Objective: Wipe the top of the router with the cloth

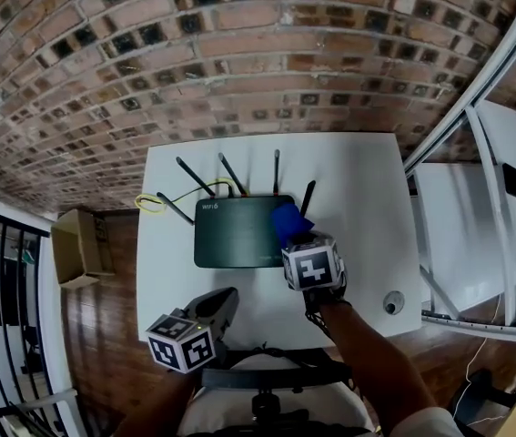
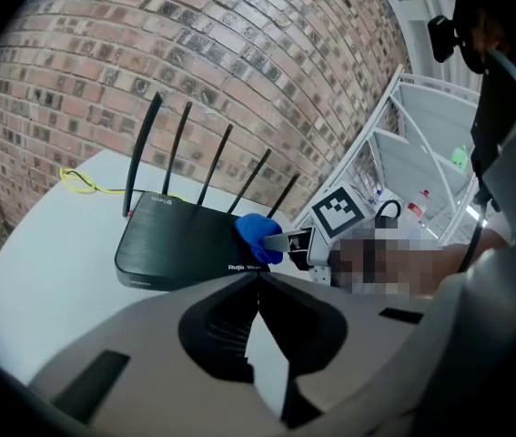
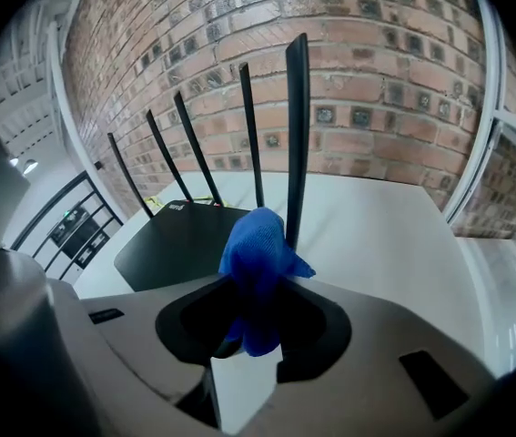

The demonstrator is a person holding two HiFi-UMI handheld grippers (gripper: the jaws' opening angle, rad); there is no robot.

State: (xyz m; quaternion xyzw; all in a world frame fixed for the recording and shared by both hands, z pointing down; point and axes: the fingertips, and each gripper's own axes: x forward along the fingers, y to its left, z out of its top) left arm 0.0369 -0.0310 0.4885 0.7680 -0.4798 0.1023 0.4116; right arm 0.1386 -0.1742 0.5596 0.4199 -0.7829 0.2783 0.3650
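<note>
The black router (image 1: 237, 233) lies in the middle of the white table (image 1: 358, 180), its several antennas up along the far edge. A blue cloth (image 1: 288, 220) rests at the router's right end, and my right gripper (image 1: 294, 238) is shut on it. The right gripper view shows the cloth (image 3: 258, 258) bunched between the jaws of the right gripper (image 3: 253, 289), just right of the router's top (image 3: 171, 239) and in front of one antenna (image 3: 296, 135). My left gripper (image 1: 227, 299) hovers over the table's near edge, short of the router (image 2: 180, 239), shut and empty.
A yellow cable (image 1: 153, 203) curls off the router's left rear corner. A small round object (image 1: 392, 304) sits at the table's near right corner. A cardboard box (image 1: 80, 248) stands on the floor to the left, and a white metal frame (image 1: 476, 107) to the right.
</note>
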